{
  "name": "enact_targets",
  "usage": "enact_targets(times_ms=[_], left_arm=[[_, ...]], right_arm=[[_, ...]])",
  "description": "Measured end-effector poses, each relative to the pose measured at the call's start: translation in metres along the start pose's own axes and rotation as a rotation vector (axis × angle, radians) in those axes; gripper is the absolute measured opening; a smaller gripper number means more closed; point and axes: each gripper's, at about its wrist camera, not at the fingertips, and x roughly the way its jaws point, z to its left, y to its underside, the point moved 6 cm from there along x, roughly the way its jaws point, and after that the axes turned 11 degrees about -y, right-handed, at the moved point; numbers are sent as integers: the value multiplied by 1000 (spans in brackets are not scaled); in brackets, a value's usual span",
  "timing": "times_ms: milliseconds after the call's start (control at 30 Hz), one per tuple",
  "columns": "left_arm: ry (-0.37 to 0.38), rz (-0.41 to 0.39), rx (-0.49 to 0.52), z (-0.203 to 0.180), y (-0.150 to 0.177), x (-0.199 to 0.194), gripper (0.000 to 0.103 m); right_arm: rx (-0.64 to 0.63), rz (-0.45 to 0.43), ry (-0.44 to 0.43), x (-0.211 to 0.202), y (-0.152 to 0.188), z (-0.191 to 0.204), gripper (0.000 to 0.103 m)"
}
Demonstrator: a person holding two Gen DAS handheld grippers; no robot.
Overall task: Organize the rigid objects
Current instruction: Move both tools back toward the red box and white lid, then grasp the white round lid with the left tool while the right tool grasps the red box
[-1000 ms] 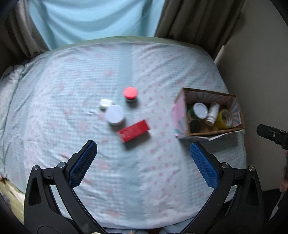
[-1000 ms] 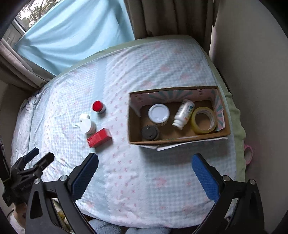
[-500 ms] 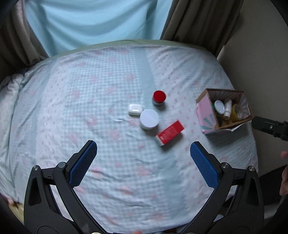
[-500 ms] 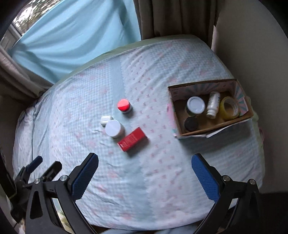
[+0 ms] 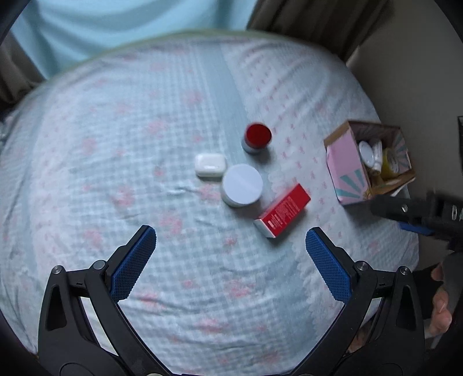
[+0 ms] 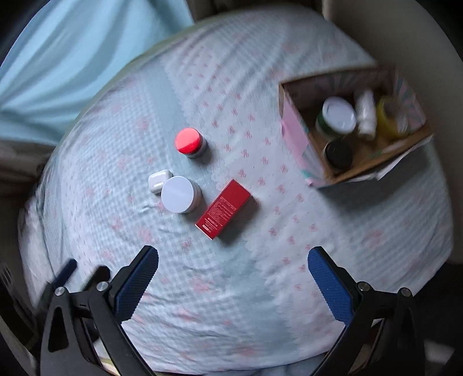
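On the bedsheet lie a red box (image 5: 283, 210) (image 6: 223, 209), a white round jar (image 5: 242, 185) (image 6: 180, 194), a small white case (image 5: 210, 164) (image 6: 158, 181) and a red-lidded jar (image 5: 257, 137) (image 6: 190, 143). A cardboard box (image 5: 344, 165) (image 6: 295, 127) at the right holds a white-lidded jar (image 6: 337, 115), a white bottle (image 6: 366, 114), a yellow tape roll (image 6: 390, 118) and a dark jar (image 6: 338, 152). My left gripper (image 5: 231, 254) hovers open, near of the white jar. My right gripper (image 6: 233, 274) hovers open, near of the red box. Both hold nothing.
A pale blue curtain (image 5: 115, 26) (image 6: 58, 66) hangs behind the bed, with brown drapes (image 5: 312, 23) and a beige wall (image 5: 411, 72) at the right. In the left wrist view the other gripper and a person's hand (image 5: 439, 298) show at the right edge.
Both grippers have come lower and closer to the loose items, which look larger now. The right view has swung left, away from the cardboard box. Nothing was grasped.
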Motion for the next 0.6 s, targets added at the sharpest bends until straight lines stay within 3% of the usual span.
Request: enact_targets(times_ms=[100, 400, 600], left_arm=[[15, 24, 29, -6, -5, 26, 103], [2, 58, 70, -22, -19, 117, 103], [-6, 56, 79, -29, -24, 157, 103]], right_arm=[[142, 24, -72, 28, -9, -10, 103], [482, -9, -155, 105, -21, -39, 103], [650, -40, -173, 141, -23, -52, 86]])
